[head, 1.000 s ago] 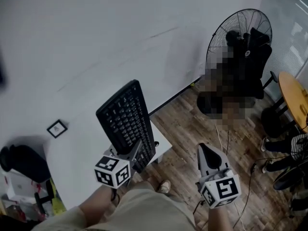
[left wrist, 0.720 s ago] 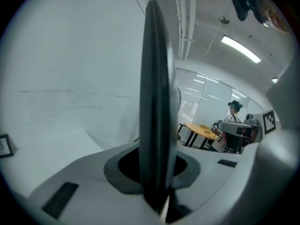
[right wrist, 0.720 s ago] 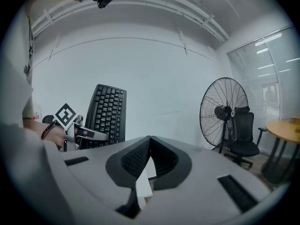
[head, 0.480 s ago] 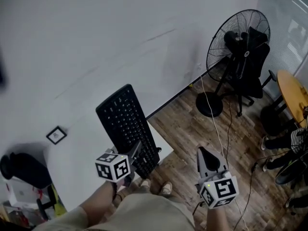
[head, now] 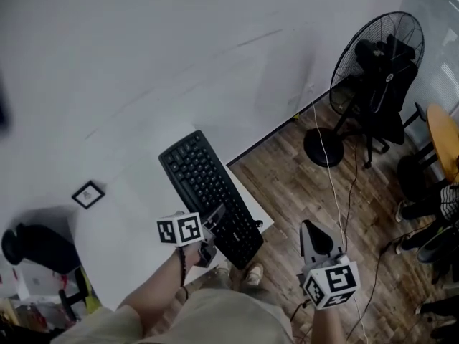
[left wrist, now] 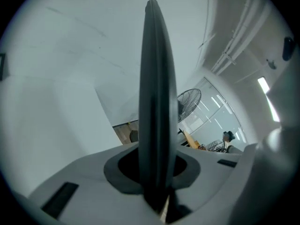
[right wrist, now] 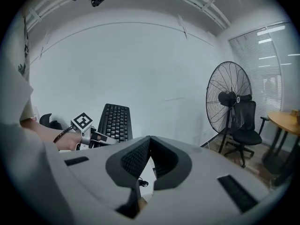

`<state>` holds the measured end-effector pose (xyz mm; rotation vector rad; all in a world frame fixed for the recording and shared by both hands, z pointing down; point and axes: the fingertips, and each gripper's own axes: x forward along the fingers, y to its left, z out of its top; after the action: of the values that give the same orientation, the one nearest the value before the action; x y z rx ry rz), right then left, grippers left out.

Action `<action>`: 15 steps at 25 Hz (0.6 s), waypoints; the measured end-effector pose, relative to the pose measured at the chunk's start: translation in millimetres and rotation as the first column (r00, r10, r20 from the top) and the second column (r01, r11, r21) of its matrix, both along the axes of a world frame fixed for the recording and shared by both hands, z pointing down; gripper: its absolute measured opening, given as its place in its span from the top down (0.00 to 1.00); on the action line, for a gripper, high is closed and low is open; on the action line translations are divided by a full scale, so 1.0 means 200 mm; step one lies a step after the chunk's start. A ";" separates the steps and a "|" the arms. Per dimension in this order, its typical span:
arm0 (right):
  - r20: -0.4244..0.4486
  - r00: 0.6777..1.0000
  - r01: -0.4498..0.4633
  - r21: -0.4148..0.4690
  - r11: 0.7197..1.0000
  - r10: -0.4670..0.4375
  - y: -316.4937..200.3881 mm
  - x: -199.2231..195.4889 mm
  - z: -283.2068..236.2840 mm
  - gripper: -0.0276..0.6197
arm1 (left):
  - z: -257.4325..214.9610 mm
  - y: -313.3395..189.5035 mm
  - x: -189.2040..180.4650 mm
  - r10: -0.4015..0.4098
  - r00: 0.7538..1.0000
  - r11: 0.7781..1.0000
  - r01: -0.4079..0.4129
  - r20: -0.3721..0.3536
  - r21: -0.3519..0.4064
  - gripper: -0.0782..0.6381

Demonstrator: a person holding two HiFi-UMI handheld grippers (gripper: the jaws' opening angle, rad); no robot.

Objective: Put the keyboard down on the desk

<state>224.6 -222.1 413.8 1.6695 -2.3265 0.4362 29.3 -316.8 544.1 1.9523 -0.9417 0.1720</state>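
The black keyboard lies slanted over the right end of the white desk; whether it touches the top I cannot tell. My left gripper is shut on the keyboard's near long edge. In the left gripper view the keyboard stands edge-on between the jaws of the left gripper. My right gripper hangs over the wooden floor to the right of the desk, shut and empty. From the right gripper I see the keyboard and the left gripper's marker cube.
A big standing fan and a black office chair stand at the right, with a round wooden table beyond. A cable runs across the floor. A small framed square and a black object are at the left.
The keyboard has come down from a steep tilt to a flatter slant over the desk's right end. My left gripper moved right and down with it. The right gripper barely moved.
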 end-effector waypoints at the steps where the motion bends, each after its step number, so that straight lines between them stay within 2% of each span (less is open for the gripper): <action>1: 0.000 1.000 0.001 -0.014 1.000 -0.001 -0.01 -0.01 0.03 0.92 | 0.05 -0.01 0.00 -0.010 1.000 0.999 0.009 -0.028 -0.031 0.77; 9: -0.012 1.000 -0.010 -0.108 0.994 0.009 -0.08 -0.06 0.21 0.92 | 0.35 -0.15 -0.03 -0.106 0.978 0.978 0.070 -0.180 -0.194 0.77; 12: -0.012 1.000 -0.009 -0.145 0.989 0.007 -0.10 -0.11 0.29 0.92 | 0.44 -0.23 -0.06 -0.141 0.969 0.971 0.096 -0.202 -0.220 0.76; 15: -0.010 1.000 -0.004 -0.183 0.983 0.003 -0.14 -0.17 0.37 0.92 | 0.55 -0.33 -0.10 -0.141 0.967 0.967 0.088 -0.213 -0.239 0.76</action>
<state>189.9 -249.9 488.3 1.5859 -2.2023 0.6209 10.3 -382.3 653.4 1.6610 -0.8407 -0.0129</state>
